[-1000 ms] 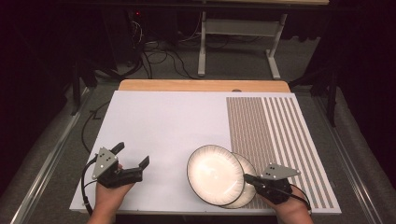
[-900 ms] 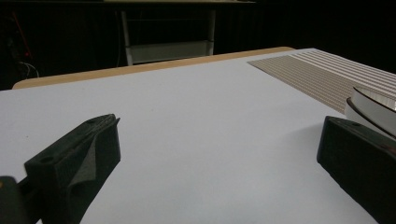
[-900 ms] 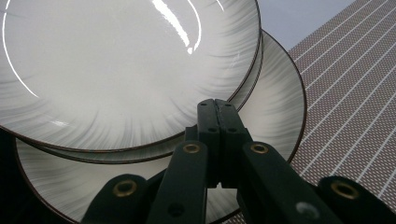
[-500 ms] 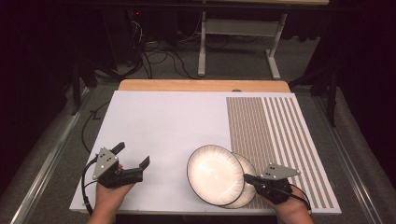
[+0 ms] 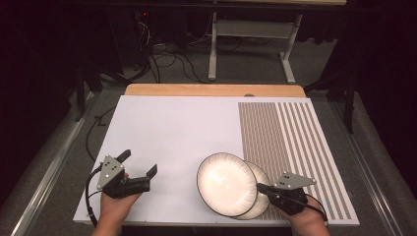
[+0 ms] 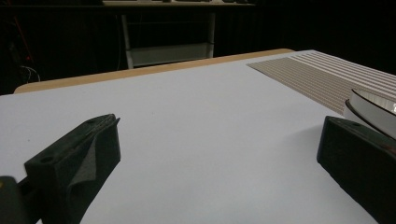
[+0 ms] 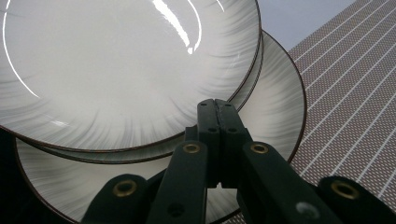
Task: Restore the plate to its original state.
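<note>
Two white plates with dark rims lie stacked at the front of the white mat (image 5: 172, 132). The upper plate (image 5: 226, 182) (image 7: 116, 70) sits shifted left on the lower plate (image 5: 252, 210) (image 7: 275, 93). My right gripper (image 5: 259, 187) (image 7: 217, 105) is shut, jaws pressed together with nothing between them, their tips over the upper plate's near rim. At the front left my left gripper (image 5: 139, 162) (image 6: 219, 140) is held wide open just above the mat, nothing between its jaws. A plate edge (image 6: 373, 105) shows beyond its right jaw.
The mat's right part is brown-and-white striped (image 5: 295, 142). A wooden table edge (image 5: 211, 90) runs along the back. Beyond it are cables and a metal frame (image 5: 251, 29) on the floor. The mat's front edge is close to both hands.
</note>
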Demonstrator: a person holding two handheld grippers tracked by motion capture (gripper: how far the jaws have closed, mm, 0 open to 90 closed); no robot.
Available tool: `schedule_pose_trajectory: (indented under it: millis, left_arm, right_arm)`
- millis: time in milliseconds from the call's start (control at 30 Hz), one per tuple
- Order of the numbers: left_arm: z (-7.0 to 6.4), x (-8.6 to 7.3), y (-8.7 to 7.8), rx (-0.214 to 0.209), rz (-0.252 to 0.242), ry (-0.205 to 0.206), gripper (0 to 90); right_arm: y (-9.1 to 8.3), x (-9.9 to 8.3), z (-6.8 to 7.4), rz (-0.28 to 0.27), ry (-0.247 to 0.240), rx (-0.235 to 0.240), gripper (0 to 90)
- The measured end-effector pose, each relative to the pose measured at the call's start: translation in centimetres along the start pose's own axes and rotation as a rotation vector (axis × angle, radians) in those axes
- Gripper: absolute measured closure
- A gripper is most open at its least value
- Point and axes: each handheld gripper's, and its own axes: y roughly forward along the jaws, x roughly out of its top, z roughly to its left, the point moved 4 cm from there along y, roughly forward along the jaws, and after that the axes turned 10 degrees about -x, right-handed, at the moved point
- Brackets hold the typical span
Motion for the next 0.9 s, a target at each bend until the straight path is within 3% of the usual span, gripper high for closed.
schedule_pose_trajectory:
  millis: [900]
  left_arm:
    - [-0.12, -0.02, 0.06, -0.009, 0.001, 0.001, 0.3]
  right_arm:
    - [-0.35, -0.09, -0.45, -0.005, 0.018, -0.011, 90.0]
